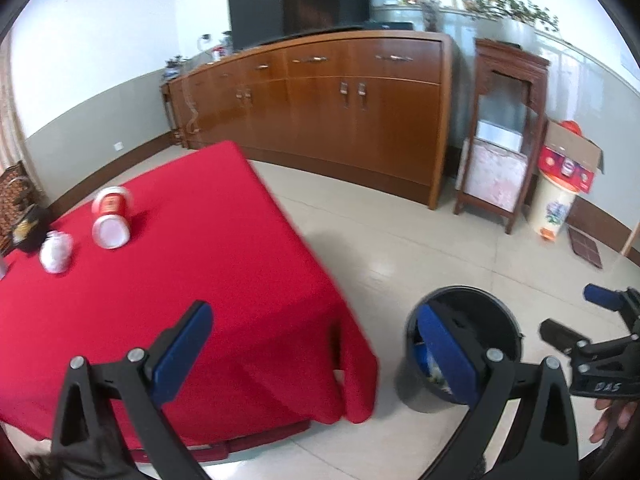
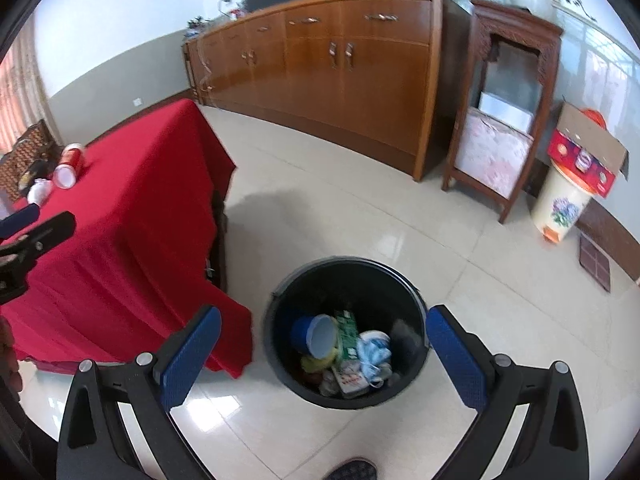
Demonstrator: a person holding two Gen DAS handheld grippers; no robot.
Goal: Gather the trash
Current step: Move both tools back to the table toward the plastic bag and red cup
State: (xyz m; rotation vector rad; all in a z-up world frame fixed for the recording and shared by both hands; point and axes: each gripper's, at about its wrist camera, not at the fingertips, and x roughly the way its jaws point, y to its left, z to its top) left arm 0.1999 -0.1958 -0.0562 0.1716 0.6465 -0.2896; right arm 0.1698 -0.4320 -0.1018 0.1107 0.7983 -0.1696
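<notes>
Right wrist: open tool, black bin

Taking the black bin as the landmark: its mouth is uncovered from above, though trash, a blue cup among it, piles its bottom, and bare tile floor lies open beyond it as far as the wooden sideboard. Just left of the bin hangs the red tablecloth (its corner drapes down near the rim), closing off that side. Farther left, up on the cloth, a tipped red-and-white can and a white crumpled wad sit together near the far edge, with open cloth between them and the bin-side edge.
</notes>
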